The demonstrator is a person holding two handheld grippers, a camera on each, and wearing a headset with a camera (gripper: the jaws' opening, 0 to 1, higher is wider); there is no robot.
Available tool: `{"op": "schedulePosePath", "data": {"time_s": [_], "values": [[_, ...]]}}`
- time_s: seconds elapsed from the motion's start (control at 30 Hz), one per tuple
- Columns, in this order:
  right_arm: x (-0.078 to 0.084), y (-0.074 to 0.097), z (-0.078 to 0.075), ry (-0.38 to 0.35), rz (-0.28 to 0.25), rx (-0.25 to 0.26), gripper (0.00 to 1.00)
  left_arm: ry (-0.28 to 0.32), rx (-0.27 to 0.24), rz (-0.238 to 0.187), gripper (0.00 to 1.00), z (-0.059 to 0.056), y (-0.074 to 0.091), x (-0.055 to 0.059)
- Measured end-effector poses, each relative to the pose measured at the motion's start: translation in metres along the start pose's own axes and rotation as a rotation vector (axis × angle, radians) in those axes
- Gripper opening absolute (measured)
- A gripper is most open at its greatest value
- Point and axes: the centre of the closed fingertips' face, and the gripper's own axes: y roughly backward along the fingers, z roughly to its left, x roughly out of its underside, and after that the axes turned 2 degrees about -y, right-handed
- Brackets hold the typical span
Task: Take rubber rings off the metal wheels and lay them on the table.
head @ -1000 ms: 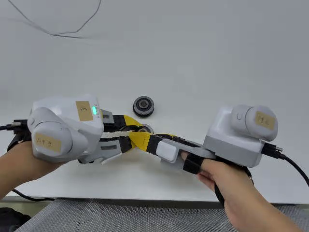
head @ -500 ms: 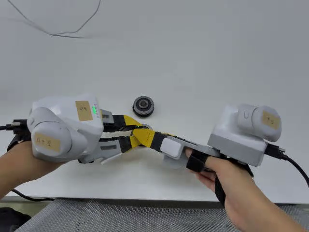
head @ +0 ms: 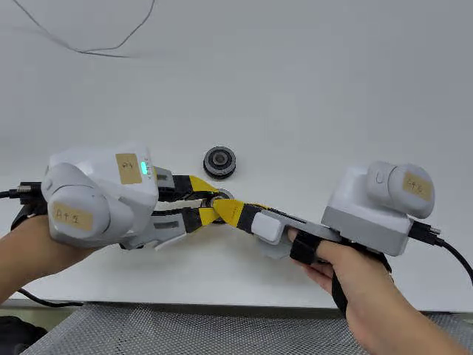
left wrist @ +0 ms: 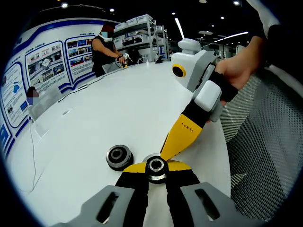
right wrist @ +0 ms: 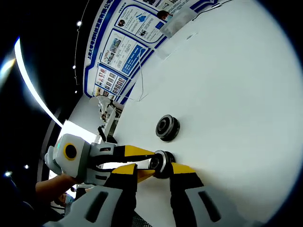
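Observation:
A metal wheel (head: 219, 197) with a black rubber ring is held just above the white table (head: 310, 111). My left gripper (head: 210, 201) is shut on it from the left; in the left gripper view the wheel (left wrist: 156, 166) sits between the yellow fingertips (left wrist: 135, 168). My right gripper (head: 224, 210) reaches in from the right, and its yellow jaws are closed on the rim of the same wheel (right wrist: 162, 161). A second ringed wheel (head: 219, 162) lies flat on the table just behind them, and it shows in the left gripper view (left wrist: 119, 157) and the right gripper view (right wrist: 167, 127).
A thin cable (head: 89, 50) runs across the table's far left. The table's near edge (head: 222, 305) borders a grey mesh surface (head: 185, 329). A person (left wrist: 105, 47) stands at the far end of the long table.
My right gripper has drawn back to the right by a little, its jaws still at the wheel. The left gripper and the second wheel have stayed put.

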Motion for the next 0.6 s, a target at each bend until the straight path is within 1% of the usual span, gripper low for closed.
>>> {"op": "schedulePosePath", "data": {"time_s": [0.13, 0.17, 0.23, 0.27, 0.37, 0.6], "values": [[0.0002, -0.0019, -0.0023, -0.012, 0.007, -0.007, 0.27, 0.001, 0.0, 0.0, 0.13, -0.0001, 0.0001, -0.0001], [0.0001, -0.0017, -0.003, -0.023, 0.008, -0.012, 0.27, 0.001, 0.0, 0.0, 0.13, -0.0001, 0.0002, -0.0001], [-0.0001, -0.0009, -0.0035, -0.073, 0.005, -0.016, 0.26, 0.001, 0.0, 0.0, 0.13, -0.0001, 0.0003, -0.0001], [-0.0004, -0.0007, -0.0035, -0.079, 0.005, -0.019, 0.26, 0.001, 0.0, 0.0, 0.13, -0.0001, 0.0004, -0.0001], [0.0017, 0.0002, -0.002, -0.055, 0.014, -0.016, 0.26, 0.0, 0.001, 0.001, 0.13, -0.0001, 0.0004, -0.0001], [0.0019, 0.0026, -0.0027, -0.053, 0.014, -0.017, 0.24, 0.002, 0.0, 0.001, 0.13, 0.0001, 0.0003, -0.0001]]}}
